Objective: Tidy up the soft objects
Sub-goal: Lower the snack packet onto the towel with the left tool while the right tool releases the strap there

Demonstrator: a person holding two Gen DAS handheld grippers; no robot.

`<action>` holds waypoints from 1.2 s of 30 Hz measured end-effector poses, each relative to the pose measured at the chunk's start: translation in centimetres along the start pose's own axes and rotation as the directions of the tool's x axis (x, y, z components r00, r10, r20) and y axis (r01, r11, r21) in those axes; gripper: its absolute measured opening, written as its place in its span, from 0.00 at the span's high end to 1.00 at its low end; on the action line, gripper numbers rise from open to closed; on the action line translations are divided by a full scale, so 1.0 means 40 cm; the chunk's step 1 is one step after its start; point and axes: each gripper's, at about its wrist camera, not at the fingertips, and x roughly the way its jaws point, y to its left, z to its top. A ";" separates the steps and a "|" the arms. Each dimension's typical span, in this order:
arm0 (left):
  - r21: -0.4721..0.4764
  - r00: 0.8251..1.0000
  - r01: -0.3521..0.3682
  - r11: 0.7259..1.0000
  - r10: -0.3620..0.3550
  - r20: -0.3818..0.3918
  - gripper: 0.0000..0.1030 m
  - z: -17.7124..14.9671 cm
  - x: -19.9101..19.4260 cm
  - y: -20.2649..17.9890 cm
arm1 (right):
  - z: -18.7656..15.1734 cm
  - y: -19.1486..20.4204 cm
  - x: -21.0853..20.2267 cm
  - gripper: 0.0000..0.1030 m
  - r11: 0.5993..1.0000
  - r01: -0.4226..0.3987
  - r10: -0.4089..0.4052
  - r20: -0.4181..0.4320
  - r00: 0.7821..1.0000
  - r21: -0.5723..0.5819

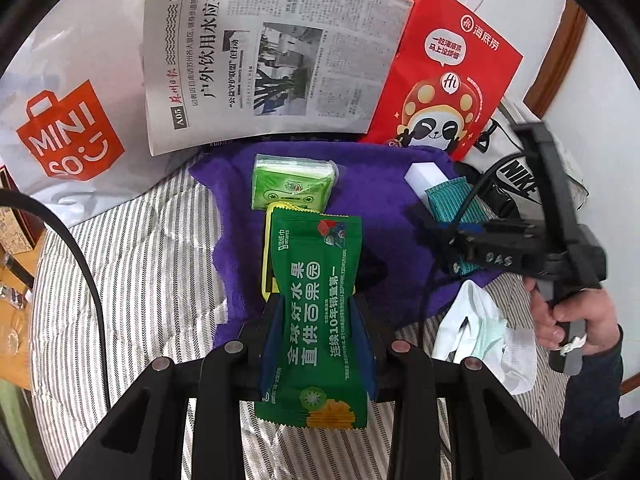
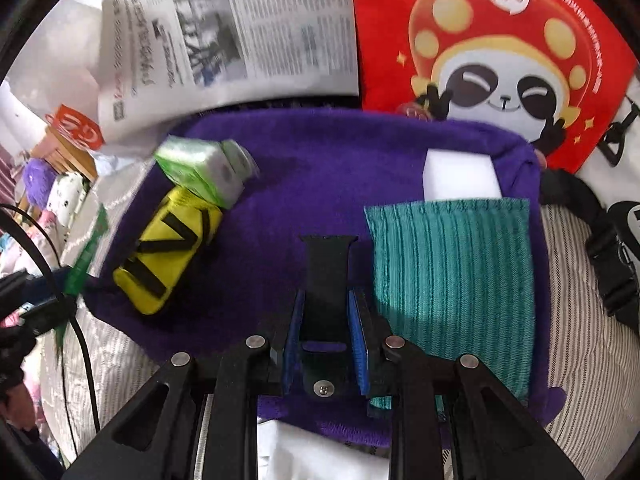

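My left gripper (image 1: 318, 320) is shut on a dark green wet-wipe packet (image 1: 316, 308), held above the purple towel (image 1: 376, 216). A light green tissue pack (image 1: 294, 184) and a yellow pouch (image 2: 168, 250) lie on the towel's left part. My right gripper (image 2: 326, 312) is shut on a black strap (image 2: 328, 276) over the towel (image 2: 320, 168). A teal ribbed cloth (image 2: 452, 280) and a white sponge block (image 2: 462, 174) lie on the towel's right part. The right gripper also shows in the left wrist view (image 1: 424, 216).
A newspaper (image 1: 272, 48), a red panda paper bag (image 1: 444, 76) and a white Miniso bag (image 1: 68, 132) stand behind the towel. A Nike bag (image 1: 516, 180) is at right. A white and pale green crumpled item (image 1: 480, 328) lies on the striped bedding (image 1: 140, 280).
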 end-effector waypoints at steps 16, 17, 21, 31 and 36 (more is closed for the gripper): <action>-0.011 1.000 0.028 1.000 -0.028 -0.001 0.69 0.003 0.008 0.006 | -0.022 0.008 0.042 0.77 0.999 0.009 -0.010 -0.036 0.999 -0.043; -0.011 1.000 0.027 1.000 -0.027 0.000 0.69 0.002 0.007 0.005 | -0.022 0.009 0.043 0.75 0.999 0.006 -0.007 -0.039 0.999 -0.043; -0.005 1.000 0.028 1.000 -0.028 -0.001 0.69 0.001 0.004 0.002 | -0.022 0.013 0.042 0.60 0.998 -0.044 0.042 -0.054 0.998 -0.036; -0.001 0.999 0.026 1.000 -0.026 -0.021 0.69 0.010 0.021 -0.016 | -0.034 -0.001 -0.063 0.55 0.998 -0.058 0.058 0.021 0.998 -0.015; 0.011 0.998 0.054 0.998 -0.054 -0.028 0.69 0.042 0.036 -0.049 | -0.070 -0.041 -0.144 0.48 1.000 -0.003 0.005 0.080 0.997 -0.029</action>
